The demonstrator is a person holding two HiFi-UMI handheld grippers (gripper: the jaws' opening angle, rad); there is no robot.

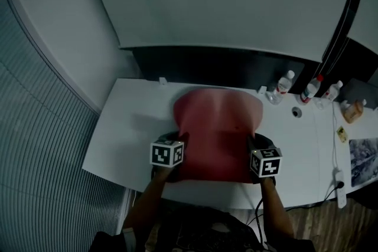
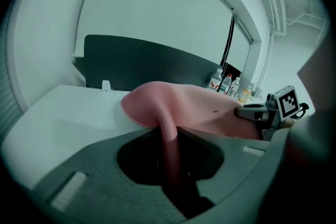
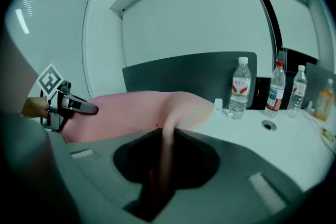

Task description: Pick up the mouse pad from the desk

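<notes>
Mouse pad (image 1: pixel 217 127) — pink, limp, sagging between claws.

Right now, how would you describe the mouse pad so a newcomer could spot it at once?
Find the white desk against the dark partition. At its middle, left of the bottles, the mouse pad is the large pink sheet, the only soft coloured thing there, its near edge pinched by the left gripper and right gripper.

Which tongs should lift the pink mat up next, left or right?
Neither beats the other: left tongs and right tongs each pinch a near corner of the mouse pad, so both lift together.
</notes>
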